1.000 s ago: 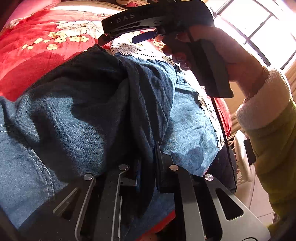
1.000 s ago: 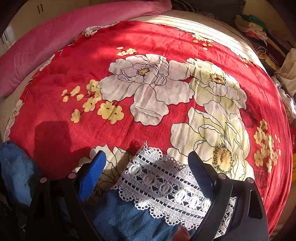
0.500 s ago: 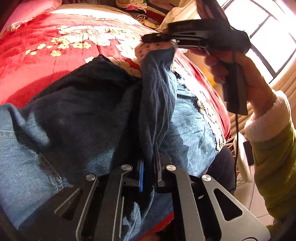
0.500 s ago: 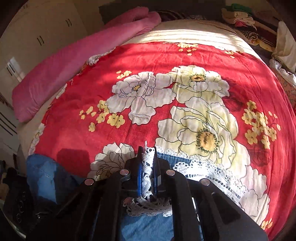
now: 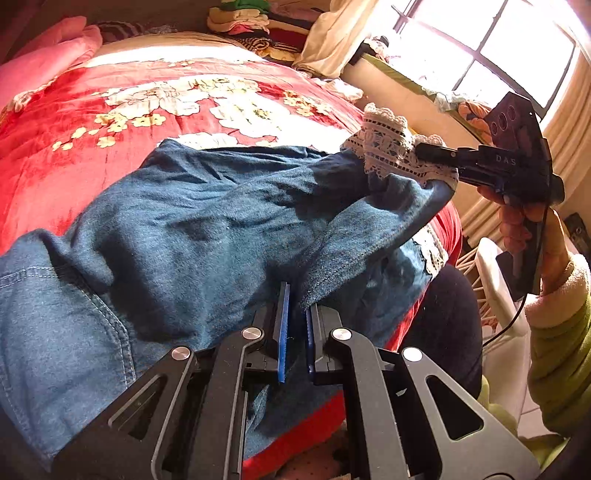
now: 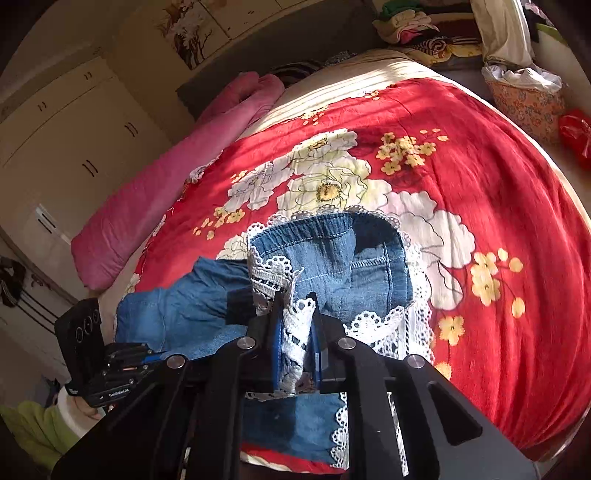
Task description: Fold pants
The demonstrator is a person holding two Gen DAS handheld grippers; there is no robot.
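Blue denim pants (image 5: 177, 236) with white lace-trimmed leg ends lie on a red flowered blanket (image 5: 66, 158). My left gripper (image 5: 295, 314) is shut on a fold of denim near the bed's front edge. My right gripper (image 6: 295, 325) is shut on the white lace hem (image 6: 295, 332) of one leg and holds it lifted above the bed; it shows at right in the left wrist view (image 5: 436, 153). The pants (image 6: 332, 266) hang below it, the other leg's lace edge (image 6: 417, 321) lying on the blanket (image 6: 498, 177).
A pink rolled quilt (image 6: 177, 184) lies along the bed's far side. Piled clothes (image 6: 424, 29) and a flowered basket (image 6: 524, 99) stand past the head of the bed. White cupboards (image 6: 66, 140) line the wall. A window (image 5: 487, 48) and a white chair (image 5: 495, 295) are beside the bed.
My right gripper shut on the lace hem, lifted it off the blanket and carried it up and toward the bed's edge. My left gripper kept its hold on the denim.
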